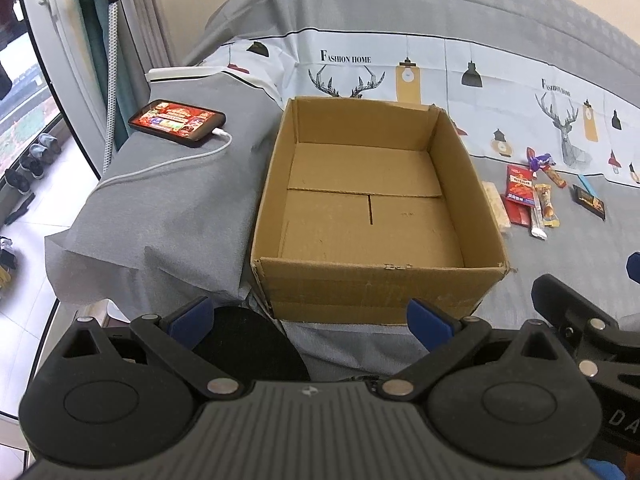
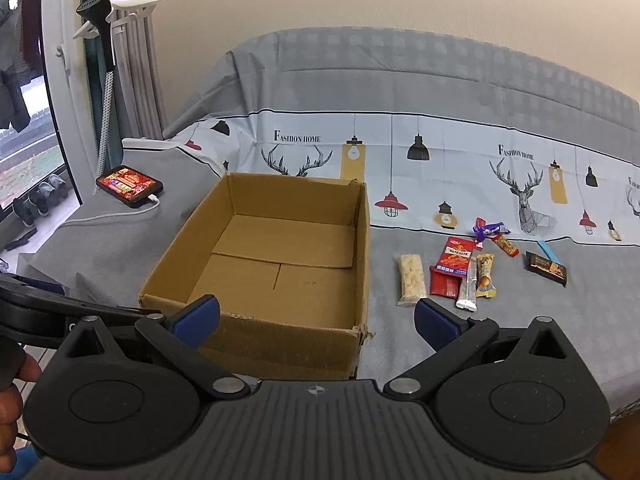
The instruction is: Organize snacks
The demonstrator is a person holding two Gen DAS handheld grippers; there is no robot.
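Right wrist view, empty brown cardboard box [image 2: 260,264], colourful wrapped snacks [image 2: 472,268] beside, both tongs spread wide

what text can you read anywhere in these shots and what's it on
"FASHION HOME": printed above a deer head on the patterned cover, and again further right.
"DA": partial white letters on the right hand-held gripper, cut off at the left wrist view's edge.
Red snack packet: printing too small to read.
Dark snack packet: print blurred.
Phone: screen graphics unreadable.
Cardboard box: no legible print.
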